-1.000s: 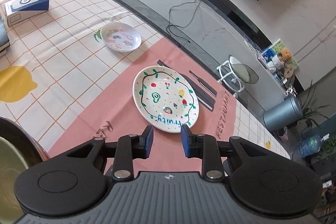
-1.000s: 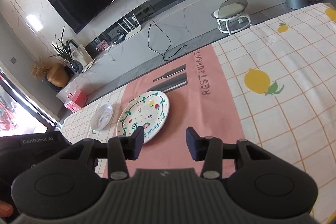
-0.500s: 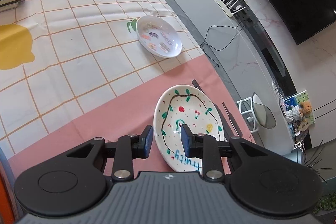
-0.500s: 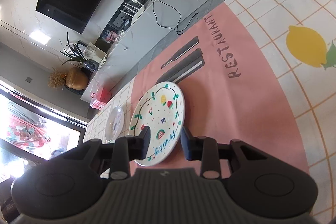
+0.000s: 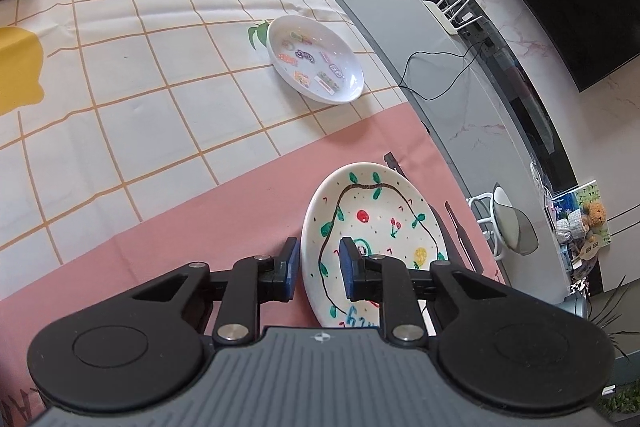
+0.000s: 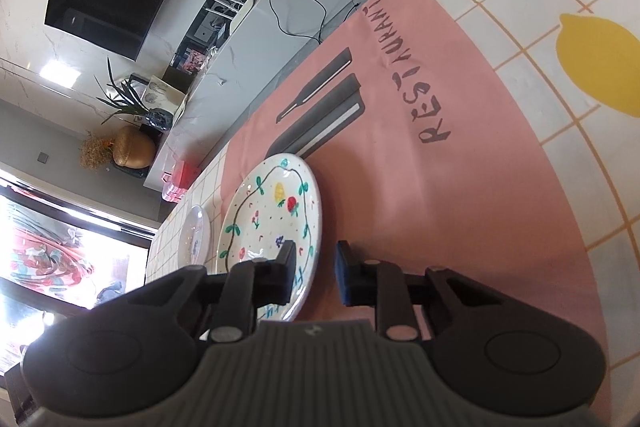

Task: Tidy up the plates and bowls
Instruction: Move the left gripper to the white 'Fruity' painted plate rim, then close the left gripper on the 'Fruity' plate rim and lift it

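Round white ceramic plate (image 5: 384, 223) with hand-painted fruit and vine border lay flat; both claws, just closing, straddled its rim ungripped.

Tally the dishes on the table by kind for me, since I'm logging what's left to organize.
Large white round plate painted with fruit and a green vine: 1
Smaller white shallow dish with colourful stickers inside: 1
Total: 2 dishes in view, both lying flat on the tablecloth and apart from each other.

Pink mat (image 6: 460, 219) right of painted plate (image 6: 276, 223) bare; small plate (image 5: 316, 61) well apart.
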Tool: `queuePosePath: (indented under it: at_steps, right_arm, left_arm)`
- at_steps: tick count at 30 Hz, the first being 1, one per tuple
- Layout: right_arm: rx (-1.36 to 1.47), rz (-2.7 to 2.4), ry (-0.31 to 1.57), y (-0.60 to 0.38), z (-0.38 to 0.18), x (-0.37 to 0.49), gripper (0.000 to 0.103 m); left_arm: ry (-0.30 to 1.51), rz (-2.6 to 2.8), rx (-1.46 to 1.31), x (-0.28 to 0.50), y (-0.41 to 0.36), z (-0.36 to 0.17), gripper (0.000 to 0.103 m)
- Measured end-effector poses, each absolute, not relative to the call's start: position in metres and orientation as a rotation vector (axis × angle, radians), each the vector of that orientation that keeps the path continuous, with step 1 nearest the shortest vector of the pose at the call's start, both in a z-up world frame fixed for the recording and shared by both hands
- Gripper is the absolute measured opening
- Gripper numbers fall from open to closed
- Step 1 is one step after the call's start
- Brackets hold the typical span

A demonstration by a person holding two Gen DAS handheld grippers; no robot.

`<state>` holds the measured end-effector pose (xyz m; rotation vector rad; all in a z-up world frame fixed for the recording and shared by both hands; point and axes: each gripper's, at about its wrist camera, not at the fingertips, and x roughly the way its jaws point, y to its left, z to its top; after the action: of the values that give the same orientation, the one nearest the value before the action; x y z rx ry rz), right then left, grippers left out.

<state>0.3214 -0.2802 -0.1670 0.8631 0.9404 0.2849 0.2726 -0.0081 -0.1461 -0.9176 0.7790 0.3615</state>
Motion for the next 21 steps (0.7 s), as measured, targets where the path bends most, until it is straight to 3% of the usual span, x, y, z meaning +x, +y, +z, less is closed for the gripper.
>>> queuePosePath:
  at_steps: [3,5,6,21]
  right_arm:
    - [0.864,0.282,0.946,-0.279,-0.168,0.322,0.017]
    - [0.839,0.272,0.952,-0.276,-0.168,0.322,0.004]
    - [0.849,0.267,0.949,-0.277,-0.168,0.320,0.003]
    - [0.827,0.149,0.916,-0.313,-0.145,0.237,0.003]
  left_arm:
    - [0.790,0.368,-0.888,0.273,-0.010,-0.145,0.013]
    - [0.798,0.367,-0.880,0.272,-0.009,-0.145,0.010]
    - [0.804,0.365,-0.875,0.272,-0.009,-0.144,0.010]
    - [0.946,0.221,-0.764,0.223,-0.045,-0.125,0.009]
